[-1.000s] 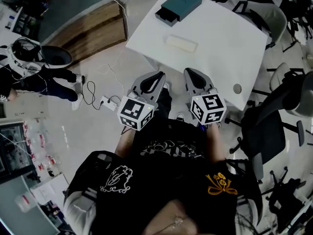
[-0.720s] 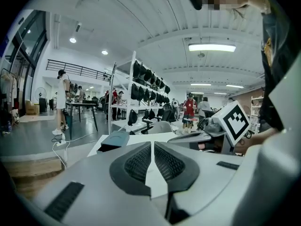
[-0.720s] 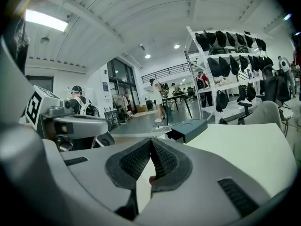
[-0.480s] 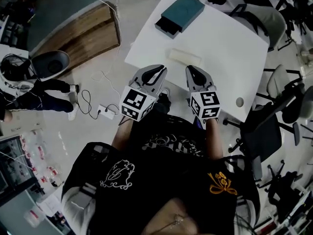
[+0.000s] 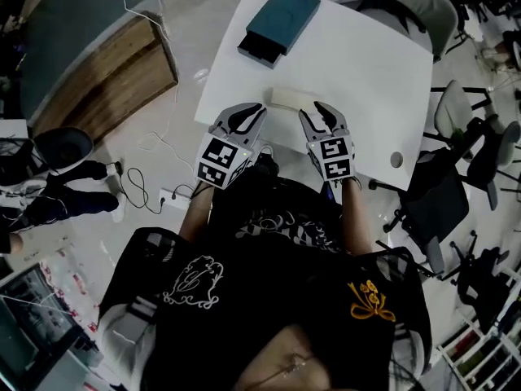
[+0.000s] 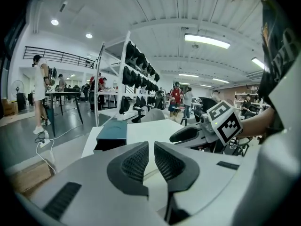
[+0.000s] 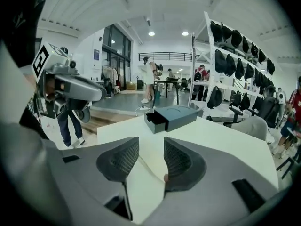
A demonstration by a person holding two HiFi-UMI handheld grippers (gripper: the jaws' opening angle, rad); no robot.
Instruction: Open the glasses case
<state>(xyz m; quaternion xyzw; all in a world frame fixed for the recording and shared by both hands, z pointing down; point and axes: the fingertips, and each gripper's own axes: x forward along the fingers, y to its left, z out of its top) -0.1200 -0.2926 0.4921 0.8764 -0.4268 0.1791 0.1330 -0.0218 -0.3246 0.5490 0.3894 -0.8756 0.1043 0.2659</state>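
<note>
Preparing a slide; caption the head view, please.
Left gripper shut, right gripper opening, both close to the white glasses case on the table.

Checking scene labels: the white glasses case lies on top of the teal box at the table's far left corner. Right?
Not quite. The glasses case lies on the bare white table near its front edge, apart from the teal box, which is at the far left corner. The head view shows it.

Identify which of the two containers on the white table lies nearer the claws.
The pale glasses case, just ahead of the left claw and right claw; the teal box sits farther back.
</note>
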